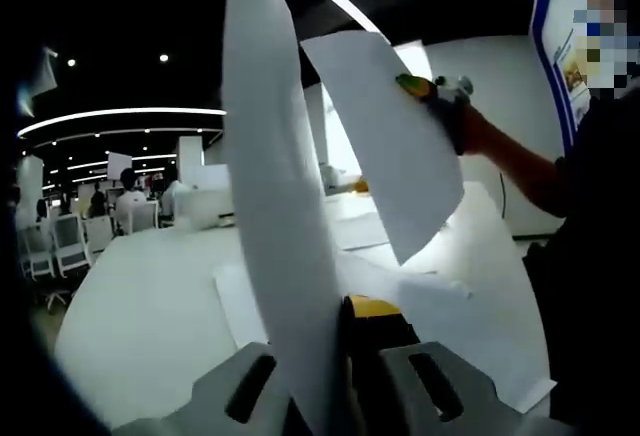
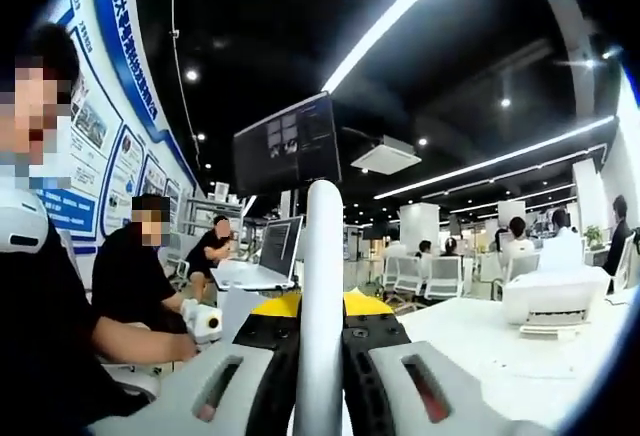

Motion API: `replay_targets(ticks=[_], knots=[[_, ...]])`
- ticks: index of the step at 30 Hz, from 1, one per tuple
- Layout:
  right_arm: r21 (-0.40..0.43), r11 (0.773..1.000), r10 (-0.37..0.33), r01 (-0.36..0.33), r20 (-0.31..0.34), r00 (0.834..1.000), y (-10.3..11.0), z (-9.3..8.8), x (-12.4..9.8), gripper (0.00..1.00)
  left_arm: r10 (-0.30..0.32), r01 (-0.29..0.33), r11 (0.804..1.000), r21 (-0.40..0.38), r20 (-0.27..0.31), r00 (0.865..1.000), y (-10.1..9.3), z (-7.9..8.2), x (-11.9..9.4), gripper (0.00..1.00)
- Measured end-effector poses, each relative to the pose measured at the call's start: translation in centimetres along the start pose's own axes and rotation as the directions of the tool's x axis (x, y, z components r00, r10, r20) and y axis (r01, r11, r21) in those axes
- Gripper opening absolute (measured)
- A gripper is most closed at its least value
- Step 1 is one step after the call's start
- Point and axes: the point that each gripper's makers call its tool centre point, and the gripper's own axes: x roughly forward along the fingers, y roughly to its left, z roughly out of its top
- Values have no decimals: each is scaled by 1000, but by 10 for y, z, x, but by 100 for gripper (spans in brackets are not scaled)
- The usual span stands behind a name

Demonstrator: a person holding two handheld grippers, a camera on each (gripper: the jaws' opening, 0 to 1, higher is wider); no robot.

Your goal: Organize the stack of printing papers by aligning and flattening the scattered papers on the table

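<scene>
While no writing reads legibly, left gripper (image 1: 335,396) clamps a raised sheet (image 1: 275,206) above the table (image 1: 150,296), right gripper (image 2: 322,376) clamps another sheet (image 2: 322,286) edge-on.

Grey slotted fingers (image 1: 250,388), yellow-black body behind; person (image 1: 590,256) in black top.

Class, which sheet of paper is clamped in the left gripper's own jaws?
The tall sheet rising edge-on between the left gripper jaws; the other lifted sheet hangs from the right gripper.
</scene>
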Motion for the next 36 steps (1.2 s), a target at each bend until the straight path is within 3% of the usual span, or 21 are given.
replay_targets(ticks=[11, 19, 24, 31, 36], knots=[[33, 999, 40, -40, 16, 999, 14, -2, 9, 8, -1, 1, 1000, 2, 0, 1000, -1, 1, 0, 6], [92, 991, 97, -100, 36, 995, 26, -7, 22, 8, -7, 7, 1000, 2, 3, 1000, -2, 1, 0, 6], [81, 987, 138, -140, 35, 990, 36, -10, 28, 8, -9, 9, 1000, 1, 3, 1000, -3, 1, 0, 6], [145, 958, 240, -246, 62, 969, 55, -14, 38, 9, -13, 13, 1000, 0, 1, 1000, -2, 1, 1, 6], [209, 940, 260, -271, 77, 962, 53, -27, 49, 9, -14, 14, 1000, 2, -1, 1000, -3, 0, 1, 6]])
